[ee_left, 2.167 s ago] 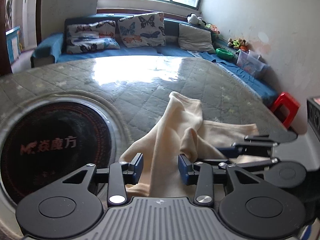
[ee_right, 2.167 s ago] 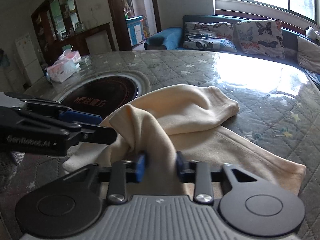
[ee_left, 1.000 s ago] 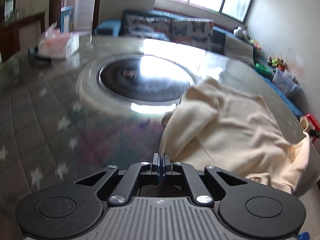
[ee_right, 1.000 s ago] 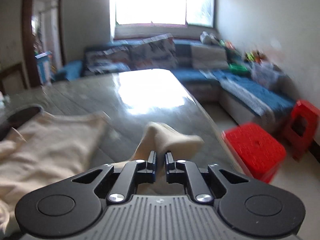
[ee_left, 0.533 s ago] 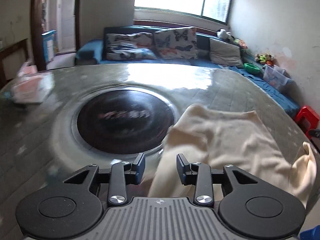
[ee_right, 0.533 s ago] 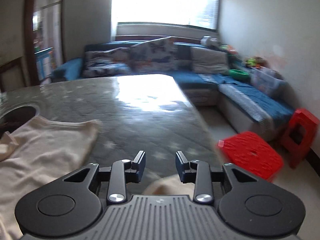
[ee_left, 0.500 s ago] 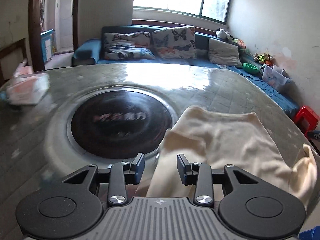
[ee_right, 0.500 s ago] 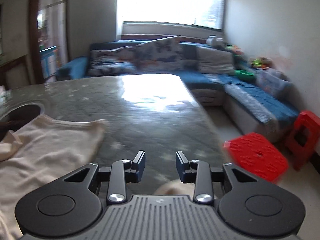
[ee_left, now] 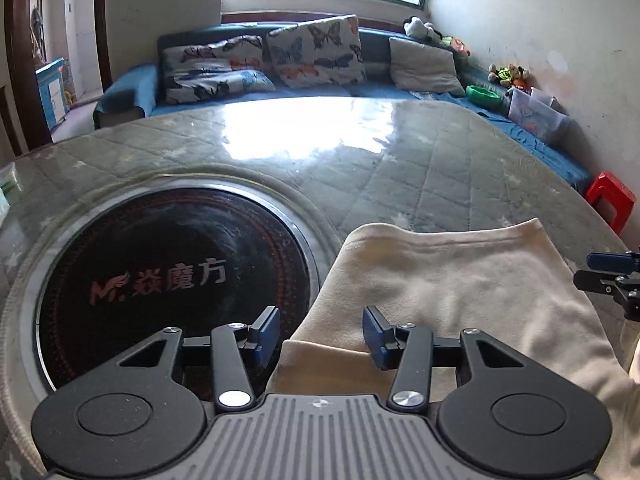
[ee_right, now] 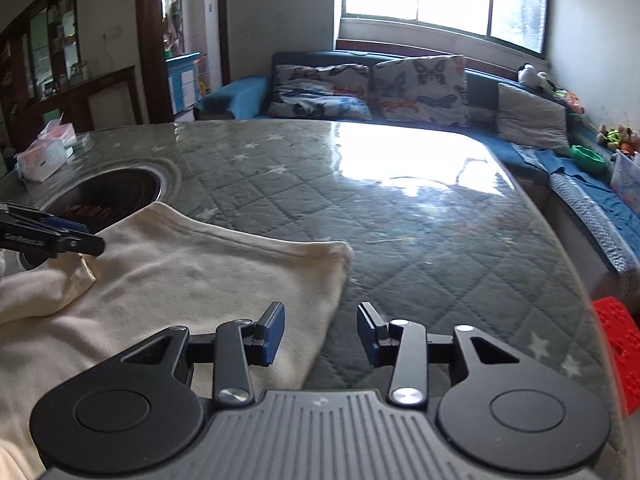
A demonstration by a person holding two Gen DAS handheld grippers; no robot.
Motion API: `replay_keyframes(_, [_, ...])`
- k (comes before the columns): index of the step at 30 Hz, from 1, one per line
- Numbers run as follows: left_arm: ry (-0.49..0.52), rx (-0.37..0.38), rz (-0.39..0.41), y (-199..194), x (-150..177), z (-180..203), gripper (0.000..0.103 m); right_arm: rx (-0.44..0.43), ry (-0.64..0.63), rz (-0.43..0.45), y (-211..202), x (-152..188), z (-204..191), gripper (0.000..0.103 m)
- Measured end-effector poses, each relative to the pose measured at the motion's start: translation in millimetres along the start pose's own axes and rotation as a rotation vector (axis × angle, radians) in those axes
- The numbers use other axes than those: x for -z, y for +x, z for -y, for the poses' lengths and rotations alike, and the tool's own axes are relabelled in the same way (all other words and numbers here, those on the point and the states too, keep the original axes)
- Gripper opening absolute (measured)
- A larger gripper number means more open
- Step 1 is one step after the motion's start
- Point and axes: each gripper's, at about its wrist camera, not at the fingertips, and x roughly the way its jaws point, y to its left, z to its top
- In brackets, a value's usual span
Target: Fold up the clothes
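A cream garment point(ee_left: 452, 292) lies spread flat on the quilted grey table point(ee_left: 360, 152), its hem toward the far side. My left gripper point(ee_left: 320, 336) is open and empty over the garment's left near edge, beside a small folded-over flap. My right gripper point(ee_right: 320, 332) is open and empty over the garment's right edge point(ee_right: 320, 304). In the right wrist view the garment point(ee_right: 192, 280) spreads to the left, and the left gripper's fingers point(ee_right: 52, 236) hover over its bunched left corner. The right gripper's fingers point(ee_left: 612, 276) show at the right edge of the left wrist view.
A round black cooktop point(ee_left: 168, 276) is set into the table left of the garment. A tissue pack point(ee_right: 44, 152) lies at the table's far left. A blue sofa with pillows point(ee_left: 304, 60) stands behind. Red stools point(ee_right: 620, 344) stand by the table's right edge.
Both grippers, shut on the garment a second ago, have let go and stand open. The garment now lies flat. Both cameras have swung and steadied over its near edge.
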Motion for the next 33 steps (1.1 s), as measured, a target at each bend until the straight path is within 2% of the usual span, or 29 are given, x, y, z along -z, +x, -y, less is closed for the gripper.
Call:
replay_keyframes(1, [-0.003, 0.016, 0.000, 0.6, 0.1, -0.4, 0.026, -0.002, -0.001, -0.004, 2.2, -0.4, -0.5, 0.040])
replay_keyframes(3, [0.010, 0.016, 0.008, -0.2, 0.3, 2.8, 0.007, -0.005, -0.002, -0.010, 6.2, -1.0, -1.5, 0.040])
replay_keyframes(7, [0.072, 0.045, 0.072, -23.5, 5.5, 24.2, 0.005, -0.003, 0.003, -0.016, 8.7, -1.1, 0.2, 0.040])
replay_keyframes(10, [0.188, 0.091, 0.131, -50.9, 19.6, 56.4, 0.005, 0.000, 0.007, -0.020, 8.6, -0.4, 1.9, 0.040])
replay_keyframes(11, [0.221, 0.130, 0.133, -57.2, 25.8, 65.9, 0.005, 0.002, 0.009, -0.021, 9.1, -0.2, 2.4, 0.040])
replay_keyframes(14, [0.289, 0.239, 0.110, -68.0, 42.8, 88.3, 0.010, 0.009, 0.016, -0.026, 10.9, 0.2, 3.2, 0.040])
replay_keyframes(15, [0.299, 0.248, 0.106, -69.6, 46.7, 92.0, 0.010, 0.010, 0.020, -0.027, 11.3, 0.4, 3.7, 0.040])
replay_keyframes(18, [0.273, 0.222, 0.135, -75.0, 46.2, 88.5, 0.013, 0.012, 0.025, -0.026, 9.9, 1.2, 4.2, 0.041])
replay_keyframes(19, [0.251, 0.191, 0.148, -75.4, 43.3, 83.9, 0.016, 0.013, 0.024, -0.026, 9.5, 1.2, 4.5, 0.041])
replay_keyframes(20, [0.223, 0.162, 0.151, -73.6, 39.7, 79.3, 0.026, 0.015, 0.023, -0.026, 9.3, 1.0, 5.1, 0.041])
replay_keyframes(21, [0.195, 0.145, 0.138, -70.0, 37.1, 74.9, 0.035, 0.016, 0.024, -0.027, 9.5, 0.8, 5.8, 0.041])
replay_keyframes(23, [0.149, 0.122, 0.101, -60.7, 33.2, 67.5, 0.036, 0.017, 0.025, -0.026, 10.4, 0.3, 6.5, 0.041])
replay_keyframes(24, [0.133, 0.117, 0.078, -55.1, 31.8, 64.7, 0.039, 0.017, 0.027, -0.027, 11.1, -0.3, 6.4, 0.041])
replay_keyframes(27, [0.064, 0.142, -0.006, -38.4, 26.8, 55.7, 0.043, 0.008, 0.034, -0.030, 14.2, -1.5, 7.0, 0.041])
replay_keyframes(28, [0.051, 0.152, -0.016, -34.9, 27.2, 54.1, 0.041, 0.005, 0.035, -0.031, 15.3, -1.9, 7.2, 0.041])
replay_keyframes(29, [0.052, 0.157, -0.014, -33.5, 27.2, 53.6, 0.030, 0.001, 0.037, -0.034, 16.6, -2.4, 7.5, 0.041])
replay_keyframes(30, [0.056, 0.161, -0.009, -32.4, 27.1, 53.2, 0.014, -0.003, 0.041, -0.036, 17.9, -3.2, 8.1, 0.041])
replay_keyframes(33, [0.056, 0.146, 0.044, -36.2, 23.2, 46.8, 0.008, -0.007, 0.050, -0.039, 22.3, -6.7, 11.1, 0.040])
